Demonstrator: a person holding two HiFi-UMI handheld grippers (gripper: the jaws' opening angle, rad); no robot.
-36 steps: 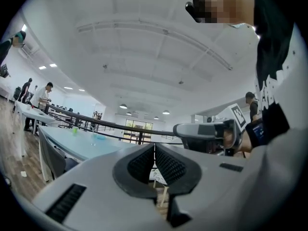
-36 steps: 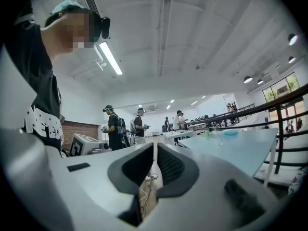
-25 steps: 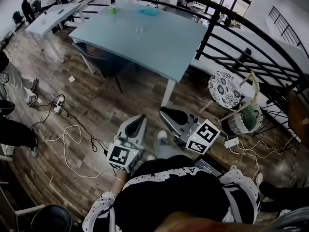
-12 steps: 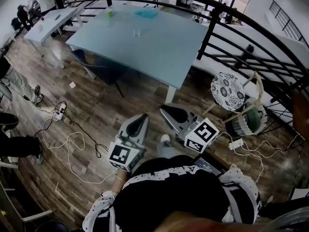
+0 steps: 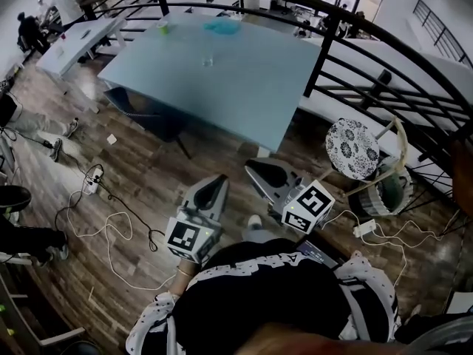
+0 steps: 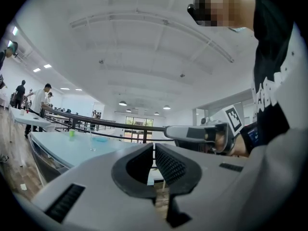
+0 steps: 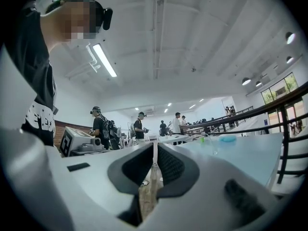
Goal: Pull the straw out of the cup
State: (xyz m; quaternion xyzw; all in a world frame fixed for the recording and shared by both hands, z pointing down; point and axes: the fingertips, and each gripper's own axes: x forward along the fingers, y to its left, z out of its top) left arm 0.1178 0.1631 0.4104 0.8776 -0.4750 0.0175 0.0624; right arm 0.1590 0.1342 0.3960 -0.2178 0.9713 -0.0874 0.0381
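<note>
Both grippers were held close to the person's chest, well short of the work. The left gripper (image 5: 218, 179) had its jaws together with only a hairline slit between the ribbed pads and nothing in it, as its own view (image 6: 154, 147) showed. The right gripper (image 5: 250, 170) was likewise closed and empty (image 7: 155, 147).

The cup (image 5: 208, 61), a small clear glass, stood on the pale table (image 5: 251, 95), far ahead of both jaw tips across a stretch of wooden floor (image 5: 148, 168). From the left gripper it lay forward and off to the left of the jaw line (image 6: 91, 145). From the right gripper it lay forward and off to the right (image 7: 215, 151), because the two grippers were angled inward toward each other. A green cup (image 5: 164, 25) and a blue dish (image 5: 222, 26) sat farther back on the same table.

The straw was too small to make out with certainty. If it stood in the glass, its long axis was probably near upright, so the pull would likely go upward. The left gripper looked slightly nearer the glass. Either one would first have to be carried well forward, turned to face the cup and opened.
</note>
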